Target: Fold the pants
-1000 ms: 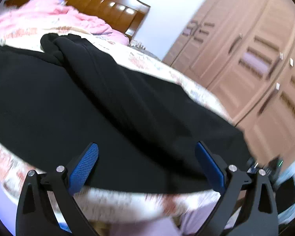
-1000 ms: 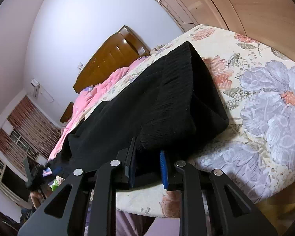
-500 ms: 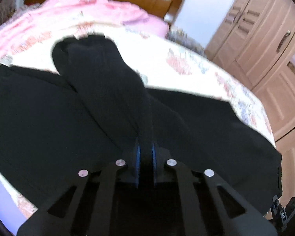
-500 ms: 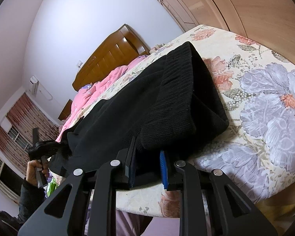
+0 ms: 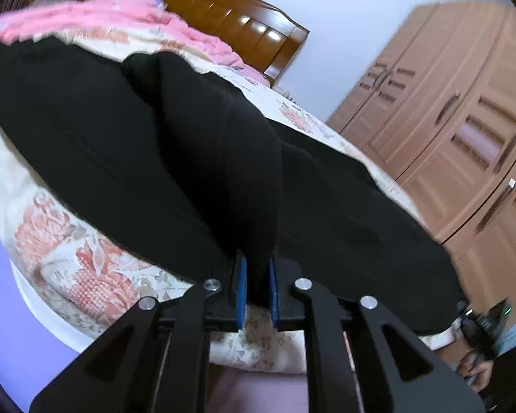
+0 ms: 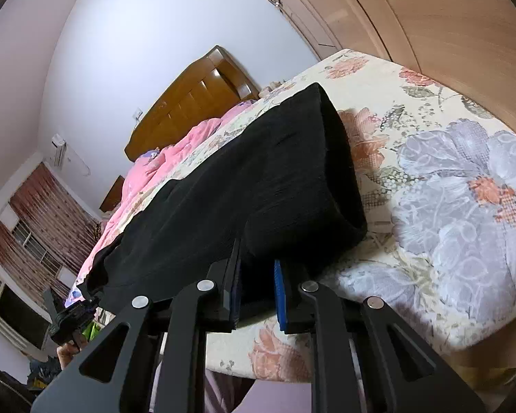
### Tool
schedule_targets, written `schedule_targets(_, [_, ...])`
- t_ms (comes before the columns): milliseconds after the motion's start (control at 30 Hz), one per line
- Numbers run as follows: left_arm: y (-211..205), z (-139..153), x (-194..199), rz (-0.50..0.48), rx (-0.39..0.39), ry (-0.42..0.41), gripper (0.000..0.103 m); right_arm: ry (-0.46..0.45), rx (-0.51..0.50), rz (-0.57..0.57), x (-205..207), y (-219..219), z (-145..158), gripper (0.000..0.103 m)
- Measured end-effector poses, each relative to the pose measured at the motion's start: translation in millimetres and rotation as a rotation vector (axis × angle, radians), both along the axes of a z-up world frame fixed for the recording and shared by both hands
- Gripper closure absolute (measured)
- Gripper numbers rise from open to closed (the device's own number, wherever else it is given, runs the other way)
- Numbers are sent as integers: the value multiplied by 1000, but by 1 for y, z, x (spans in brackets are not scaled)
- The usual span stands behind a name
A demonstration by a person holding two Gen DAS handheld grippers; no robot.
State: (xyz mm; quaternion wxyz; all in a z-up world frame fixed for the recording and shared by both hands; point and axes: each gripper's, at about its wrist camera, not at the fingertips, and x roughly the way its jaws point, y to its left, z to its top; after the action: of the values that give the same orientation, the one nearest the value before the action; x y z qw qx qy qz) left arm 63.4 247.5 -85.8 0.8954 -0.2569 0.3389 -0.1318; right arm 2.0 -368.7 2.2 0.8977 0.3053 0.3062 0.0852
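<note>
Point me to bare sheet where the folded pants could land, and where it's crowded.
Free: floral sheet right of the black pants, toward the wardrobe. A narrow strip between pants and near bed edge. Crowded: pink blanket by the headboard; both grippers, left and right, clamp the pants' near edge.

black pants [image 5: 196, 158] on cream floral bedsheet [image 6: 464, 206], pink blanket [image 5: 96, 17], blue gripper pads [image 5: 241, 289]
</note>
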Motion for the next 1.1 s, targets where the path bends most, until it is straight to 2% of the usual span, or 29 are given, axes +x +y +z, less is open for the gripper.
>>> schedule_targets(133, [-7,7,7,-3,46,-2,91,-16,30,-7,0,2,7,88])
schedule_targets(233, [-5,11,7,9,31,-1,91,-34,108,0,-4,-3,7,88])
schedule_targets(300, [-12,10,10,18,55,2,92,28,96,-11,0,-6,-6,89])
schedule_targets(400, [-13,15,10,20,68,-16,95,24,193,-18,-5,-13,-18,92])
schedule_targets(467, [-17,25,10,16,77,-55,96,16,179,-17,-4,-11,-10,92])
schedule_targets(633, [-17,73,10,23,73,-171,96,-49,195,9,-7,-8,17,92])
schedule_targets(700, [-18,81,10,26,106,-179,96,-18,145,20,-8,-2,18,92])
schedule_targets(767, [-18,73,14,30,122,-143,96,58,130,9,-4,-2,-1,92])
schedule_targets(800, [-15,59,17,32,124,-98,96,87,146,2,-3,-4,-10,92])
schedule_targets(833, [-15,48,20,31,126,-57,96,68,169,0,-5,-6,-16,98])
schedule_targets(900, [-13,17,25,29,131,33,95,72,133,7,-3,-3,-12,98])
schedule_targets(967, [-9,11,18,25,106,6,95,78,114,7,-3,-1,-7,97])
schedule_targets(1100, [-11,20,15,25,131,14,95,81,81,5,0,2,-3,97])
